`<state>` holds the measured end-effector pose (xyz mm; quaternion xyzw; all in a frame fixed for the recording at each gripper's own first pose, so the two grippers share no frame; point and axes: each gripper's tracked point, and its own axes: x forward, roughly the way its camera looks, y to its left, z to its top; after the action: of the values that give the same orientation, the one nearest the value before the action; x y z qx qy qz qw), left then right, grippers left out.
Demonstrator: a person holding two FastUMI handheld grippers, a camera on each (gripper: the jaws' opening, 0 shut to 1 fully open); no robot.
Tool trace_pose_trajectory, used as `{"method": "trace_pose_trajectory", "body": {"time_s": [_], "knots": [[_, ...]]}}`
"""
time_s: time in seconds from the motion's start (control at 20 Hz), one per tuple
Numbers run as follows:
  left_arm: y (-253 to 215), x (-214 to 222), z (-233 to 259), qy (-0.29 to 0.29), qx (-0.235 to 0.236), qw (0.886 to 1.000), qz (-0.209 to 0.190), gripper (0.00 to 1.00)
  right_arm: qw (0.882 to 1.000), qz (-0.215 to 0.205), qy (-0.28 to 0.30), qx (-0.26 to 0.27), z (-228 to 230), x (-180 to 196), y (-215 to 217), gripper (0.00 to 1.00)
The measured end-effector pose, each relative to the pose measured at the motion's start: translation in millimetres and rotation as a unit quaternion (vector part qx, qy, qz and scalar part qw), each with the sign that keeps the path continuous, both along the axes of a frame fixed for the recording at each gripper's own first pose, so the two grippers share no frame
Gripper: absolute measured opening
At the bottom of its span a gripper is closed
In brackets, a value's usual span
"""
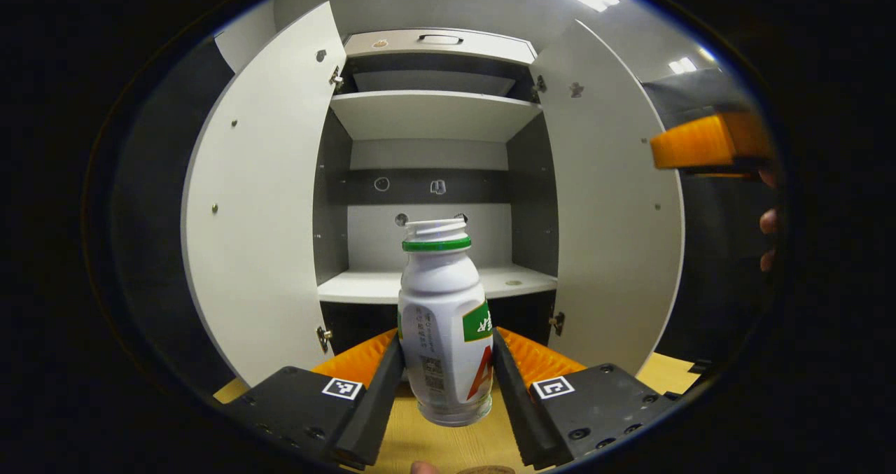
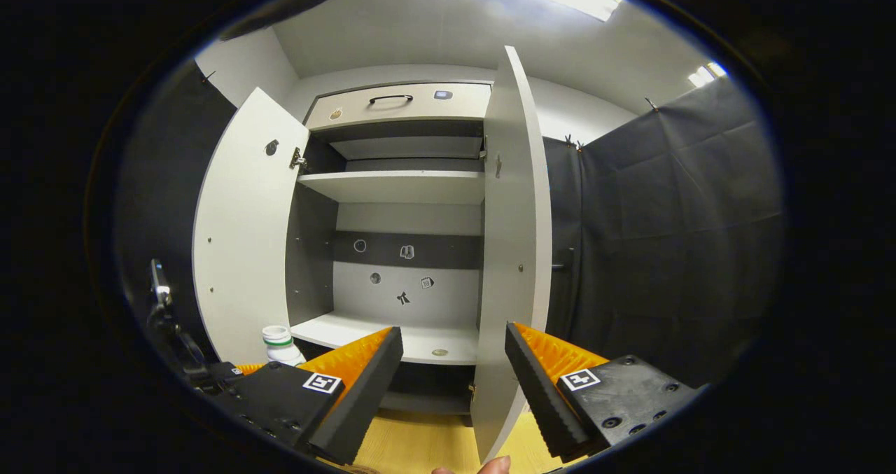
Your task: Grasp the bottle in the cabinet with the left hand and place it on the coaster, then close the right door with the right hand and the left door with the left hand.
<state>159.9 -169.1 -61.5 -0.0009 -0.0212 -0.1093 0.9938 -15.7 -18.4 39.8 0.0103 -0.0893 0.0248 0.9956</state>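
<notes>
My left gripper (image 1: 446,390) is clamped on the bottle (image 1: 444,323): both fingers press against its lower sides, one on each flank, and the bottle stands upright between them, its green-ringed neck and open white mouth rising above my fingertips. Its base hangs just above the wooden tabletop (image 1: 448,446), and at the very bottom edge, below the bottle, a sliver of a round brown coaster (image 1: 486,470) peeks in. Straight ahead of these fingers the cabinet (image 1: 434,180) stands with both doors swung wide, the left door (image 1: 259,208) off to one side of the bottle and the right door (image 1: 616,208) to the other; the lower shelf (image 1: 434,285) lies behind the bottle, out past my fingertips. Far off to the right I see part of my other gripper with a hand (image 1: 768,222) behind it. My right gripper (image 2: 453,383) is spread apart, holding nothing, its fingers well separated. The right door (image 2: 514,250) stands edge-on directly beyond the gap between those fingers, nearer the right one, not touched by either. Past my left finger there, low down, the bottle's top (image 2: 280,344) shows beside the left door (image 2: 241,236), above the body of my left gripper.
</notes>
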Motion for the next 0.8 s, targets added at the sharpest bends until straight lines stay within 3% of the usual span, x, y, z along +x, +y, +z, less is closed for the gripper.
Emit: {"method": "trace_pose_trajectory", "body": {"time_s": [0.2,0.5,0.8], "knots": [[-13.8,-21.9,-45.7,-0.001,0.029,0.999,-0.016,0.73,1.000,0.010,-0.010,-0.007,-2.9,2.5,7.3,0.97],[-39.7,-60.6,-135.5,0.028,0.015,0.999,-0.042,0.74,0.999,0.011,-0.019,0.029,-6.7,13.6,7.1,0.97],[-43.2,-68.4,-188.3,0.025,0.030,0.998,-0.057,0.74,1.000,-0.001,-0.004,0.031,-22.6,18.2,-0.9,0.97]]}}
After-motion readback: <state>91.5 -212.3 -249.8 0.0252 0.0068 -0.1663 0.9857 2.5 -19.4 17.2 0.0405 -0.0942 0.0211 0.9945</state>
